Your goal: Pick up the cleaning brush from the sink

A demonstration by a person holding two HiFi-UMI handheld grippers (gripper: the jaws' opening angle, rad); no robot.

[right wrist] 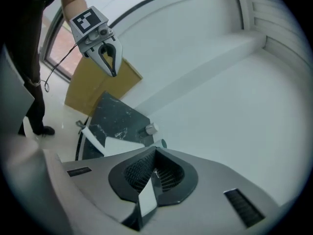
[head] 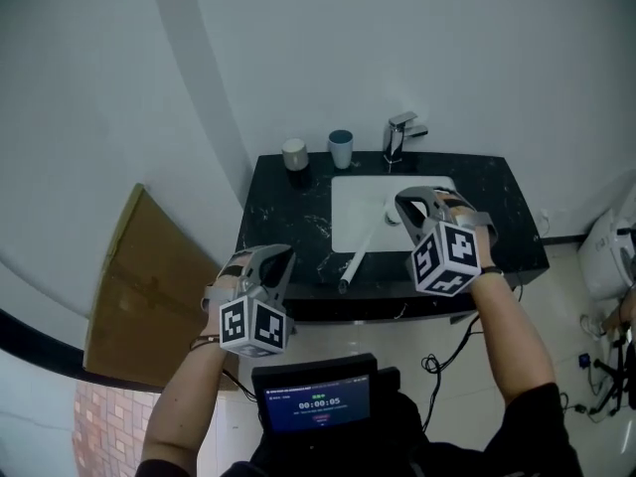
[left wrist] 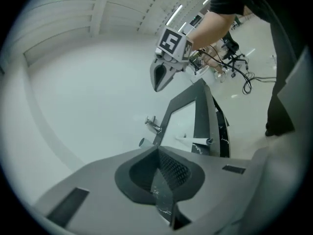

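Observation:
The cleaning brush (head: 360,253) has a long white handle and lies slanted from the white sink basin (head: 343,197) out over the counter's front edge. Its head end is hidden behind my right gripper (head: 402,202), which hovers above the basin's right side, jaws shut and holding nothing. My left gripper (head: 278,261) hangs shut and holding nothing in front of the counter's left front corner, apart from the brush. The handle also shows in the left gripper view (left wrist: 193,141), beyond the shut left gripper (left wrist: 164,190). In the right gripper view the brush handle (right wrist: 93,137) lies beyond the right gripper (right wrist: 146,190).
The black marble counter (head: 283,217) stands against a white wall. A chrome faucet (head: 399,135) rises behind the basin, with a pale cup (head: 294,153) and a blue-grey cup (head: 341,148) to its left. Cardboard (head: 139,286) leans at the left. A small screen (head: 318,400) is at my chest.

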